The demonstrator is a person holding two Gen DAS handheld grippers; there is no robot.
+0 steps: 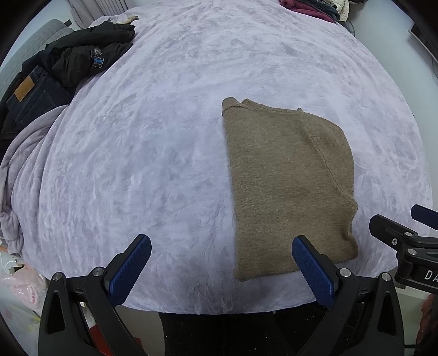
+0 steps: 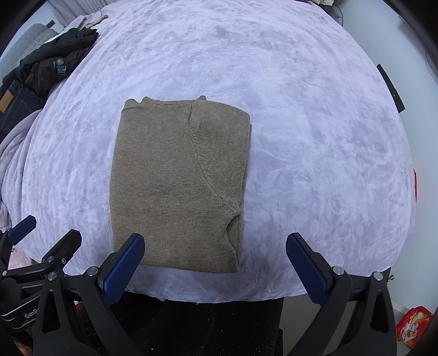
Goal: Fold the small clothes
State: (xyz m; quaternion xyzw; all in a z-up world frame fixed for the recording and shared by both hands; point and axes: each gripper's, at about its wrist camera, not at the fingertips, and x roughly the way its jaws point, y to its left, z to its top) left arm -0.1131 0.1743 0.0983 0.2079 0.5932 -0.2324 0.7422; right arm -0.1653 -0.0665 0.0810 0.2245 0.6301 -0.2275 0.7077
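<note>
A small brown knit sweater [image 1: 287,175] [image 2: 178,180] lies folded into a tall rectangle on the lilac blanket [image 1: 153,153] [image 2: 314,153], close to the near edge. My left gripper [image 1: 221,246] hovers open over that edge, its right finger above the sweater's near corner and nothing between its pads. My right gripper [image 2: 215,245] is open too, held just short of the sweater's near hem; its left pad [image 2: 124,267] overlaps the hem's left corner. Each gripper shows at the other view's edge: the right gripper [image 1: 418,219] and the left gripper [image 2: 30,241].
A black jacket [image 1: 90,52] [image 2: 60,57] and dark jeans [image 1: 30,95] [image 2: 13,104] are heaped at the blanket's far left. More clothes [image 1: 314,8] sit at the far edge. A red snack bag [image 2: 413,326] lies on the floor at right, a pink bag [image 1: 24,290] at left.
</note>
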